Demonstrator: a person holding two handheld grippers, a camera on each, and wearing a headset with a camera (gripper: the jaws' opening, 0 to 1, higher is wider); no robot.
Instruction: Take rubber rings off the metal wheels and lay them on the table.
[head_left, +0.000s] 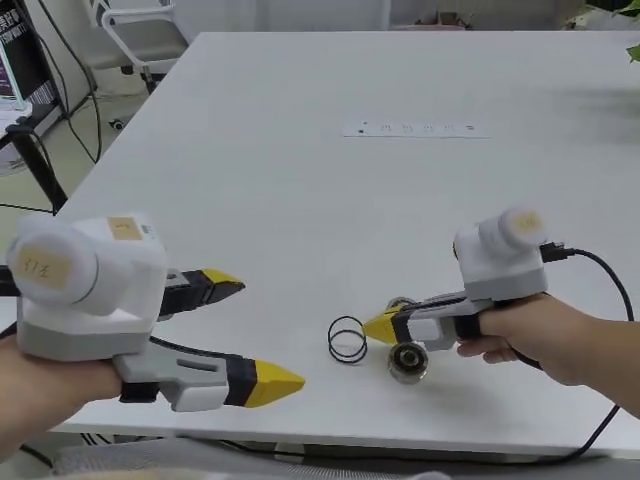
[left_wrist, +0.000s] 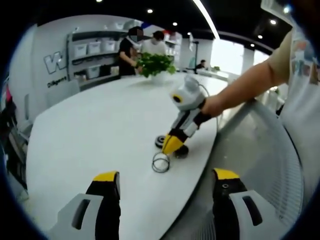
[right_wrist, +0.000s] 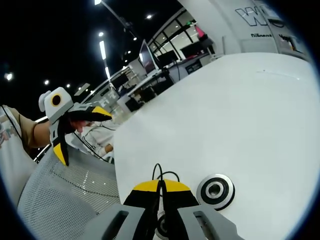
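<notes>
The rubber rings (head_left: 347, 340) lie flat on the white table (head_left: 300, 180) near its front edge. They are two thin black loops, partly overlapped, with their openings facing up; being round, they show no clear long axis. The right gripper (head_left: 385, 325) has its jaws together, yellow tips pointing at the rings and reaching their edge; whether a loop is caught between the tips cannot be told. In the right gripper view the rings (right_wrist: 165, 175) sit directly ahead of the right gripper (right_wrist: 160, 186). One metal wheel (right_wrist: 215, 190) lies flat just beside the jaws, hub upward. A second wheel (head_left: 408, 362) rests under the gripper body. The left gripper (head_left: 250, 330) is held off to the side, jaws wide apart, well clear of the rings (left_wrist: 161, 162). A printed strip (head_left: 415, 129) lies farther back on the table, its text unreadable. Wall lettering (left_wrist: 52, 62) begins with a large "W".
</notes>
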